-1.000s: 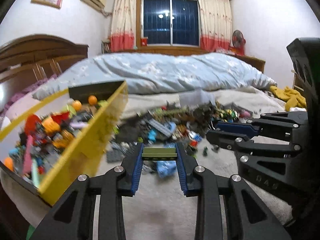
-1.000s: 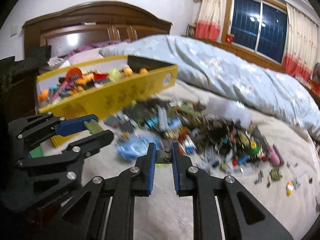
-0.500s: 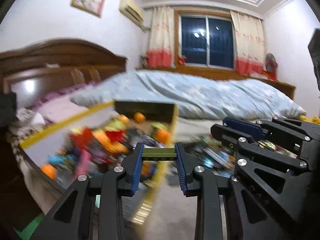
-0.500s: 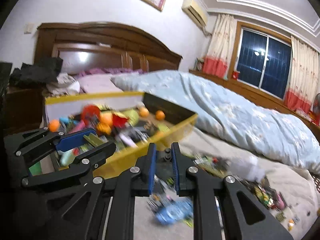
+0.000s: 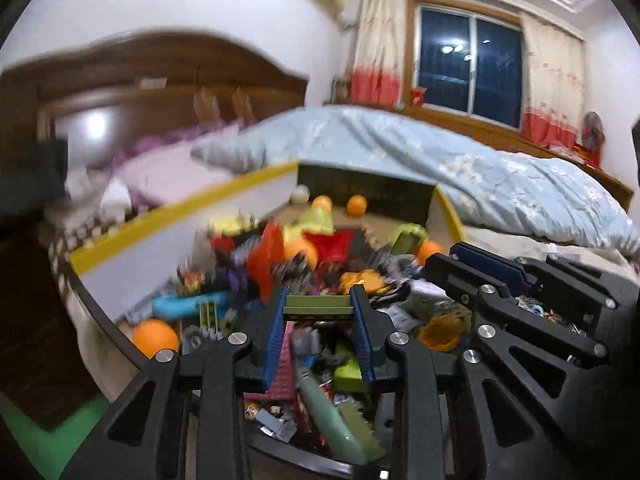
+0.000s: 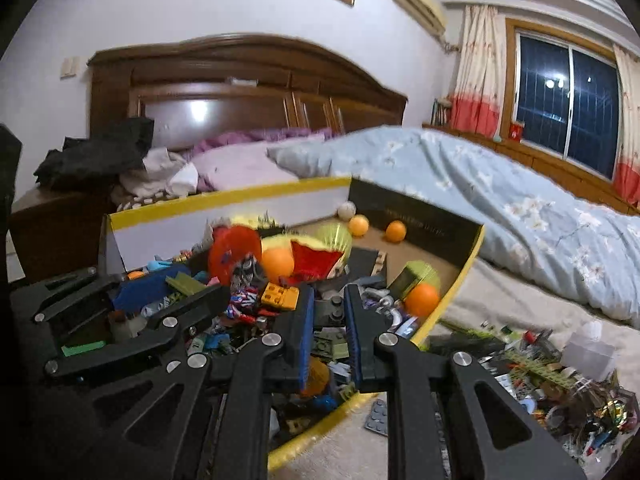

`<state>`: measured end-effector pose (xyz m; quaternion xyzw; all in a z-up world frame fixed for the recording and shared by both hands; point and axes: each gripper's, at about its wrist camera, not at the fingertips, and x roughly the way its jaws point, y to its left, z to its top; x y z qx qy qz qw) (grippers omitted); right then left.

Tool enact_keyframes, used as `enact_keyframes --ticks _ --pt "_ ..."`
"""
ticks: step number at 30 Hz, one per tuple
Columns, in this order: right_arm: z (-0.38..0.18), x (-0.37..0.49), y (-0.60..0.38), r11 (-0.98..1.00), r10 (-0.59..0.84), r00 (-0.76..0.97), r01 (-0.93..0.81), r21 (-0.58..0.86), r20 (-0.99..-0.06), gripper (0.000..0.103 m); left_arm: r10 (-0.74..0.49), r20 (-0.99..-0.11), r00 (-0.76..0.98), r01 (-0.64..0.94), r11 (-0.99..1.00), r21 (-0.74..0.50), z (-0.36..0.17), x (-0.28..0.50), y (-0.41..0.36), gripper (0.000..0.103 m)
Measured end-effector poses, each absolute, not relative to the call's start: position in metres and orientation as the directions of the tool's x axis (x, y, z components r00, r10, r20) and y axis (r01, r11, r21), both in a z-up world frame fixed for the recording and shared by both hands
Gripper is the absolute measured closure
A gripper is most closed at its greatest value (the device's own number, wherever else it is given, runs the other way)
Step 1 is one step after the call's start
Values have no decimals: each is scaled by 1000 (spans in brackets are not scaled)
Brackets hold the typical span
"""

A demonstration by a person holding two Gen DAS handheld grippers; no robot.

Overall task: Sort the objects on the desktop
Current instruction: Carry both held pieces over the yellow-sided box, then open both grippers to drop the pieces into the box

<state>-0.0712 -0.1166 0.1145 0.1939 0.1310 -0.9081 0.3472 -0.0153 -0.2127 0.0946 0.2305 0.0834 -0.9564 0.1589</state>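
My left gripper (image 5: 319, 307) is shut on an olive-green flat brick (image 5: 318, 305) and holds it above the toys in the yellow-rimmed box (image 5: 180, 209). My right gripper (image 6: 327, 309) is shut on a small dark grey piece (image 6: 330, 311), also over the box (image 6: 464, 276), near its right rim. The left gripper shows in the right wrist view (image 6: 188, 286) with the olive brick (image 6: 185, 282) between its fingers. The right gripper shows in the left wrist view (image 5: 476, 270) to the right of my left one. The box holds several toys, bricks and orange balls (image 6: 277, 261).
A pile of loose bricks and small toys (image 6: 560, 384) lies on the beige bed cover right of the box. A grey plate (image 6: 377, 416) lies by the box's front rim. A blue quilt (image 6: 500, 208) is behind. A wooden headboard (image 6: 240, 92) stands at the back.
Both grippers have swung left from the loose pile to above the yellow box, each still holding its piece. The box now fills the middle of both views.
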Motion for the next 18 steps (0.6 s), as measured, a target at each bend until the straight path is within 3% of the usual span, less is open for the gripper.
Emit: enact_keyframes --ticks 5,11,14,18 --pt "91 -101 -132 -694 -580 -576 720 -20 -576 87 -326 -563 -759 377 -926 28 84 -39 -215 71" --pt "80 -110 -139 -663 -556 -544 746 -59 -628 87 -351 -606 -714 380 -921 86 78 -48 -212 71" --pt "80 -108 -138 -660 -559 -547 749 -65 -623 87 -358 -608 -708 382 -919 95 79 -48 -212 71" --pt "79 -104 -131 -681 -598 -581 731 -32 -553 82 -436 -535 -724 441 -888 128 82 -41 -210 70"
